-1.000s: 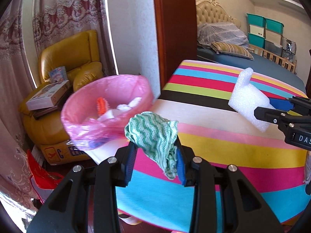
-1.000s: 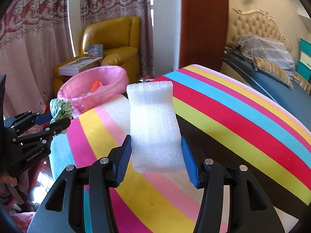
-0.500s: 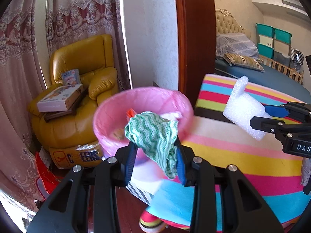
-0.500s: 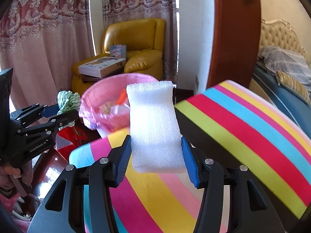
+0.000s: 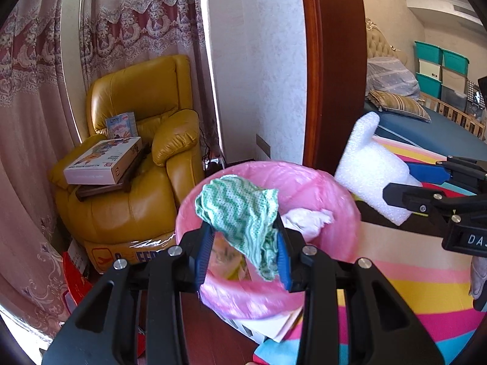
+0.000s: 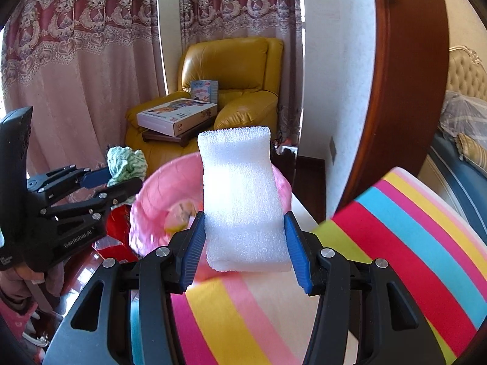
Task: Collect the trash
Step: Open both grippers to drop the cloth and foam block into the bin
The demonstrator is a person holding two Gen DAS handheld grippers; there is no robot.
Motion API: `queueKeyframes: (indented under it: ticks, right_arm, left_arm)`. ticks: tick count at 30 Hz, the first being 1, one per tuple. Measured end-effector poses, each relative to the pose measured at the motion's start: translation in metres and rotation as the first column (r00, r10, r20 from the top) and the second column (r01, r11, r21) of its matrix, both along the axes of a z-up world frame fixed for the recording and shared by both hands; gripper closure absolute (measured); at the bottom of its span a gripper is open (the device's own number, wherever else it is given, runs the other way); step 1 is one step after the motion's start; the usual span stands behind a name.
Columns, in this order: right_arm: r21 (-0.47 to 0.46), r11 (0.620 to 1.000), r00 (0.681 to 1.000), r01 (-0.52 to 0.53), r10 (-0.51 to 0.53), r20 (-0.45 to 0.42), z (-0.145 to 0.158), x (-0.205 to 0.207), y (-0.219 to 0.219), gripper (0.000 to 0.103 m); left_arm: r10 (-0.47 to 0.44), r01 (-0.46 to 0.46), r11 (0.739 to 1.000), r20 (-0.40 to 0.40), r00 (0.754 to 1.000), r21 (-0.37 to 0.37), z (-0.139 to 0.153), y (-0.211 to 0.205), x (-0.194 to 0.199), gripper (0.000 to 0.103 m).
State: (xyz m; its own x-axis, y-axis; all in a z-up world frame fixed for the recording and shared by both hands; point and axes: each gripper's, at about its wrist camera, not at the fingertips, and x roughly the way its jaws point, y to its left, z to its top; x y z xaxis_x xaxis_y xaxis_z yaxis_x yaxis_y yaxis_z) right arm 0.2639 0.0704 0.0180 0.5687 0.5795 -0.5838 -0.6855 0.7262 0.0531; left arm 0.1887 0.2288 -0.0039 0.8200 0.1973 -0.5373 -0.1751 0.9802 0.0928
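Observation:
My left gripper (image 5: 242, 254) is shut on a crumpled green-and-white cloth (image 5: 240, 210) and hangs over the near rim of a bin lined with a pink bag (image 5: 322, 182). White paper trash (image 5: 307, 219) lies inside the bin. My right gripper (image 6: 243, 243) is shut on a white foam block (image 6: 240, 194), level with the bin's right rim. In the left wrist view the foam block (image 5: 368, 167) and right gripper (image 5: 426, 182) sit at the right. In the right wrist view the left gripper (image 6: 109, 182) with the cloth (image 6: 126, 164) sits at the left, beside the pink bag (image 6: 161, 188).
A striped multicoloured cover (image 6: 395, 243) lies below and right of the bin. A yellow leather armchair (image 5: 134, 164) with a boxed game (image 5: 103, 161) stands behind it, before lace curtains (image 5: 36, 91). A brown door frame (image 5: 334, 60) rises at right, a bed (image 5: 426, 127) beyond.
Both grippers have moved left off the striped cover toward the bin, each keeping its load. The bin now sits under the left gripper and much closer in both views.

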Motion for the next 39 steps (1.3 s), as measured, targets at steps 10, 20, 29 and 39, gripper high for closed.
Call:
queueKeyframes:
  ticks: [10,20,29,39]
  right_arm:
    - [0.014,0.999,1.0,-0.028,0.028,0.004,-0.001,0.043,0.038,0.051]
    - [0.217,0.976,1.0,-0.02,0.022,-0.006,0.01,0.075,0.023,0.021]
    - [0.278,0.96,0.999,0.032,-0.032,-0.005,0.046,0.031,-0.043,0.018]
    - [0.141,0.989,0.989,0.055,-0.074,0.129,0.056,-0.066,-0.077,0.018]
  left_arm:
    - [0.055,-0.056,0.998,-0.014,0.998,-0.017,-0.008,0.028,0.042,0.062]
    - [0.153,-0.151,0.986,0.015,0.988,-0.072,-0.017,0.056,0.037,0.011]
    - [0.181,-0.179,0.983,0.114,0.977,-0.025,0.018,0.048,-0.03,0.005]
    - [0.206,-0.215,0.976,0.171,0.963,0.033,0.055,0.003,-0.103,0.005]
